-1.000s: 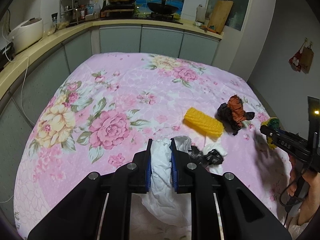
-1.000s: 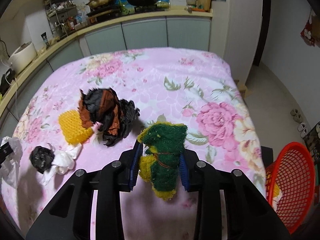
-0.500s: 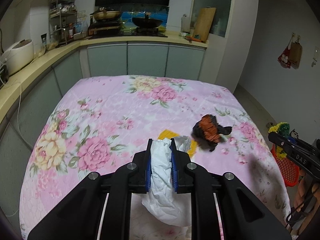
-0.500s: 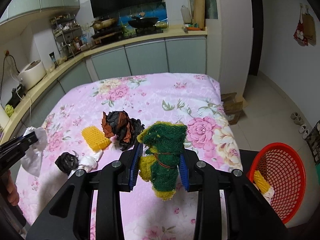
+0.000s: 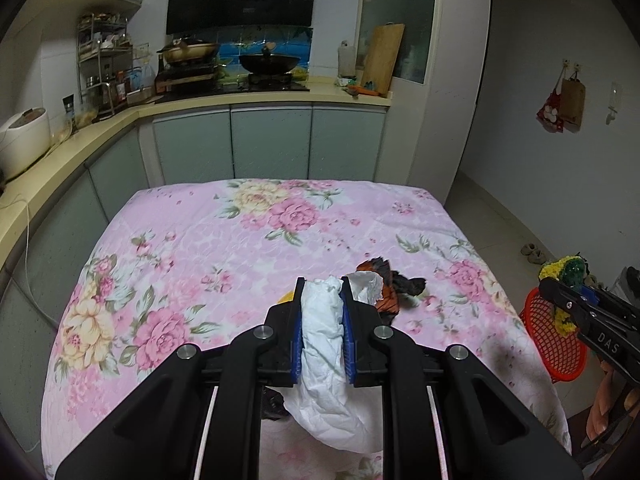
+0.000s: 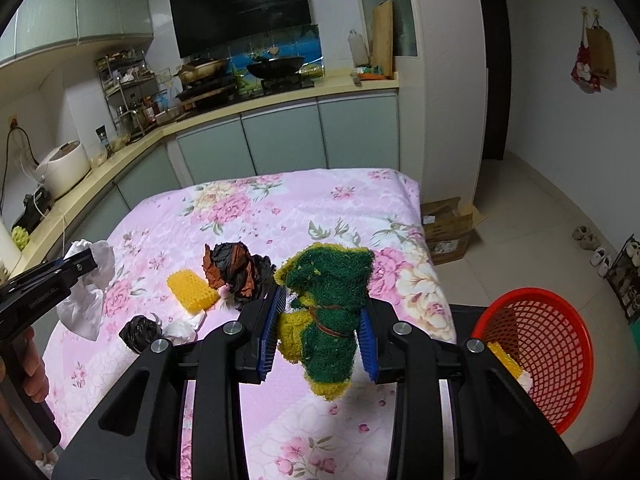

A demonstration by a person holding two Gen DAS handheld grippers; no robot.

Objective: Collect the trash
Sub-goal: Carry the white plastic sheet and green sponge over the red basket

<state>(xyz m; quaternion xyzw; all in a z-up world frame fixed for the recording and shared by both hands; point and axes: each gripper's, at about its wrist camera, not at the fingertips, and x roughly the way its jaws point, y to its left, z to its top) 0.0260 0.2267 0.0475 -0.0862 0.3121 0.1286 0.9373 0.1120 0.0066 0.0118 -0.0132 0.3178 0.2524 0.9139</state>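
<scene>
The left gripper (image 5: pixel 322 300) is clamped on a crumpled white paper wad (image 5: pixel 326 344), whose loose tail hangs below the jaws, clear of the table. The right gripper (image 6: pixel 320 320) pinches a green-and-yellow scouring sponge tied with a rubber band (image 6: pixel 328 312) at its waist, so both ends stick out. Both loads ride above the pink floral tablecloth (image 6: pixel 280 216), probably for carrying to the red plastic mesh basket (image 6: pixel 548 344) on the floor to the right. On the cloth near the left lie a yellow ridged sponge (image 6: pixel 192 290), a black-and-orange crumpled wrapper (image 6: pixel 236 270) touching it, and a small black bag ball (image 6: pixel 140 330).
</scene>
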